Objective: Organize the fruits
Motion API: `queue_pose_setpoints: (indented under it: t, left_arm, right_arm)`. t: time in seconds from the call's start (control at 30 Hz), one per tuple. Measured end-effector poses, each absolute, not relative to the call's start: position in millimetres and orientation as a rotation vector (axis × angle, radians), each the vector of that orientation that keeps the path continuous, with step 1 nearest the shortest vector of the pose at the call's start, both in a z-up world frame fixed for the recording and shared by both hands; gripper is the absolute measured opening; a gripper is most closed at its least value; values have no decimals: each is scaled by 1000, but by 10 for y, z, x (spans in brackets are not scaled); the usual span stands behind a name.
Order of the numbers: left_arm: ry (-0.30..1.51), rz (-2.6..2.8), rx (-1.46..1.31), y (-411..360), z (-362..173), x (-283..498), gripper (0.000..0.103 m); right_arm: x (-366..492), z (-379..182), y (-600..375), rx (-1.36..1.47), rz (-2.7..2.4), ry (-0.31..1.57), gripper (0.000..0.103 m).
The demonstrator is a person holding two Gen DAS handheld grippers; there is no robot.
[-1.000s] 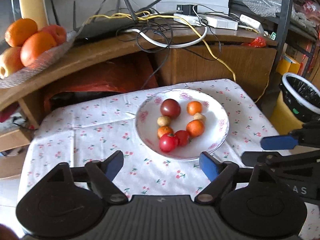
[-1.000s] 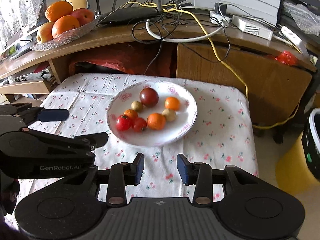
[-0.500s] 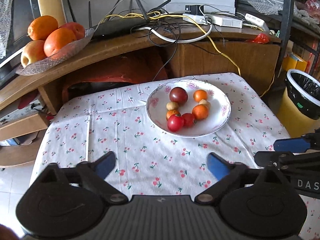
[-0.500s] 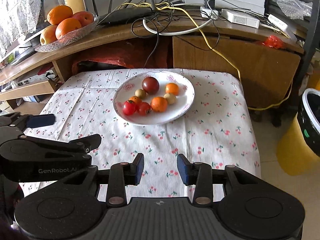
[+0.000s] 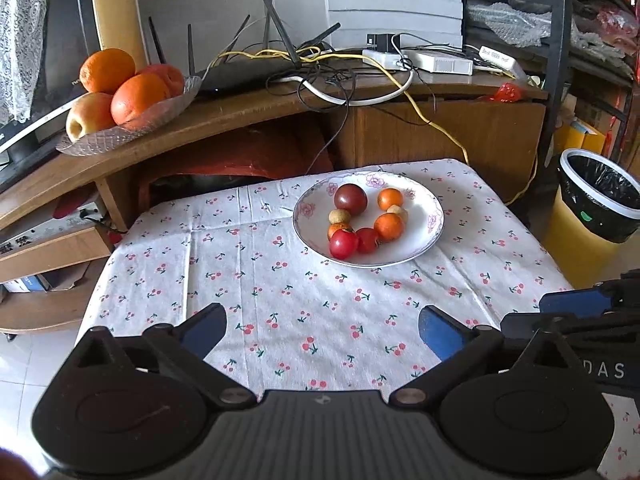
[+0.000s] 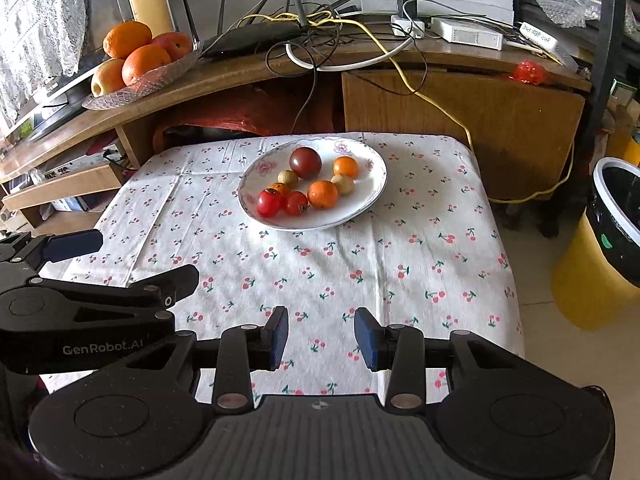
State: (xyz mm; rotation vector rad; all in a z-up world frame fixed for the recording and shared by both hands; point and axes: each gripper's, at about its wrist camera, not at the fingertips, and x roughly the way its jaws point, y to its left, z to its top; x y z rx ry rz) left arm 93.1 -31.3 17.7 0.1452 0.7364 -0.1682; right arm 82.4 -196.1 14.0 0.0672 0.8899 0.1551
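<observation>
Low over the near edge of the surface (image 5: 304, 312), both claws hang level and point toward the far side. Left claw (image 5: 322, 326) is spread wide, its 2 blue-padded fingers far apart with nothing between them. Right claw (image 6: 321, 338) is released too, at a narrower gap, empty, and sits just beside the left one, whose black body fills the left of the right-wrist view.

Well ahead of both, toward the far side of the surface, rests a round white ceramic plate (image 5: 424, 240) with a glossy glaze and faint pink flowers on its rim. It holds the small fruits in a loose cluster: 1 dark maroon tomato (image 5: 351, 199), smooth and the largest; 2 shiny red tomatoes (image 5: 343, 243) touching each other at the near side; 3 small orange citrus (image 5: 389, 227) with matte skin; 2 tan, dull, rounded longans (image 5: 339, 216).

A thin white cloth printed with red cherries, lightly creased, covers the surface. Behind it, on a curved wooden desk (image 5: 248, 110), a cut-glass bowl (image 5: 120, 134) carries large oranges and an apple beside a tangle of cables.
</observation>
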Motion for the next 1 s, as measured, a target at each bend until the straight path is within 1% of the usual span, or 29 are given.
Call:
queue_pose_setpoints:
  t: [0.2, 0.57, 1.0]
  left_arm:
    - [728, -170, 92, -236, 224, 748, 103]
    - [690, -139, 102, -216, 250, 368, 103]
    - [714, -114, 132, -213, 198, 150, 103]
  right_arm:
    - [665, 206, -1950, 88, 161, 871, 34]
    - [340, 222, -1920, 105, 165, 865, 34]
    - [113, 209, -1853, 116, 182, 863, 35]
